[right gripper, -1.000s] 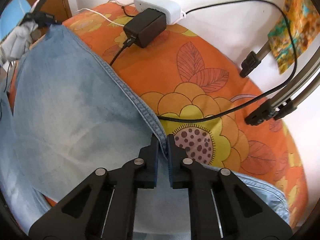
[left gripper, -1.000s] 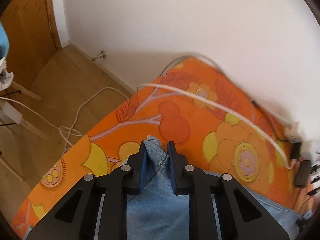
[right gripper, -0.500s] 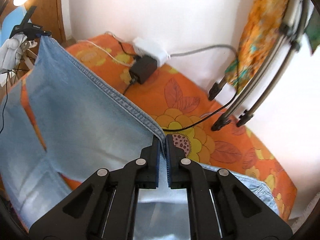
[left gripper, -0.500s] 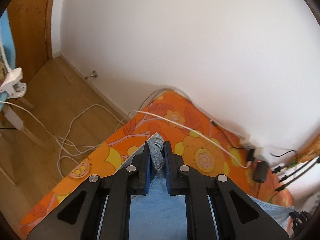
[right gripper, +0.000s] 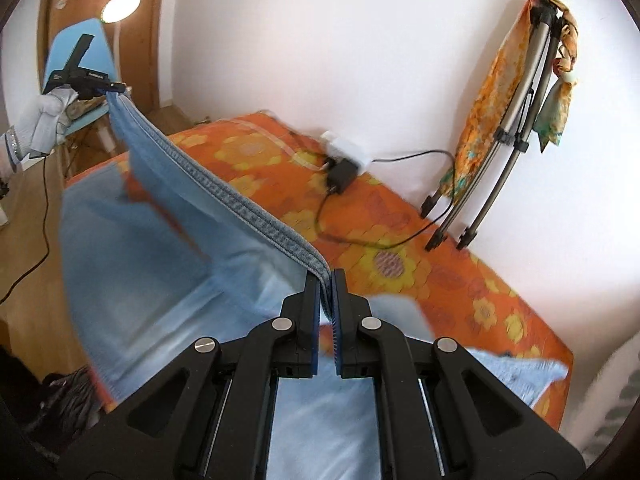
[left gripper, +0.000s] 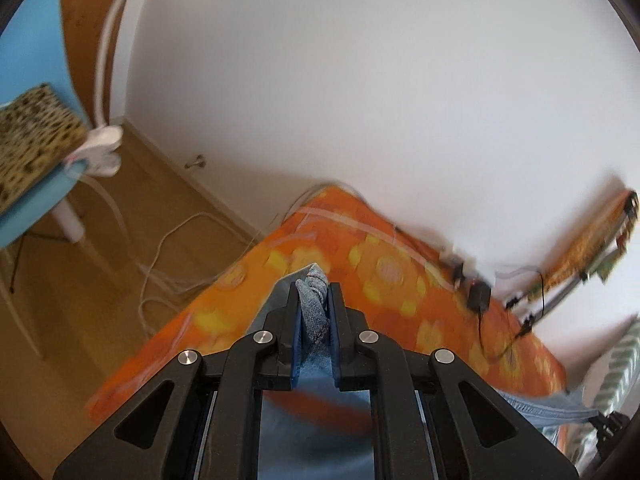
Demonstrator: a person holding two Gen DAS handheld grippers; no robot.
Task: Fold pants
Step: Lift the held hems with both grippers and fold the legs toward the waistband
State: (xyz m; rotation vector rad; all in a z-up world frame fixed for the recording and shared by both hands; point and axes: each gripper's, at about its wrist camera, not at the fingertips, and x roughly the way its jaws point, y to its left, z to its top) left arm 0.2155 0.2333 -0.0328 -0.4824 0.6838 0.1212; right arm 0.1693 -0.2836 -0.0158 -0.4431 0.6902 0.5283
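Bedroom in a home. Bed (right gripper: 496,280) w/ orange flower-print sheet, pushed into corner against plain white wall (left gripper: 360,80). Wood floor (left gripper: 132,216) w/ loose white cables (left gripper: 168,240) trailing across. Wooden door (right gripper: 60,20) w/ metal handle at back left, round lamp (right gripper: 120,6) lit beside it. Blue chair (left gripper: 28,80) w/ leopard-print cushion (left gripper: 32,136) nr bed. Black charger (right gripper: 340,172) & white power strip (right gripper: 348,146) lying on sheet by wall. Folded tripod (right gripper: 516,132) leaning on wall, orange scarves (right gripper: 492,88) draped over it. Denim pants (right gripper: 180,280) spread over bed.
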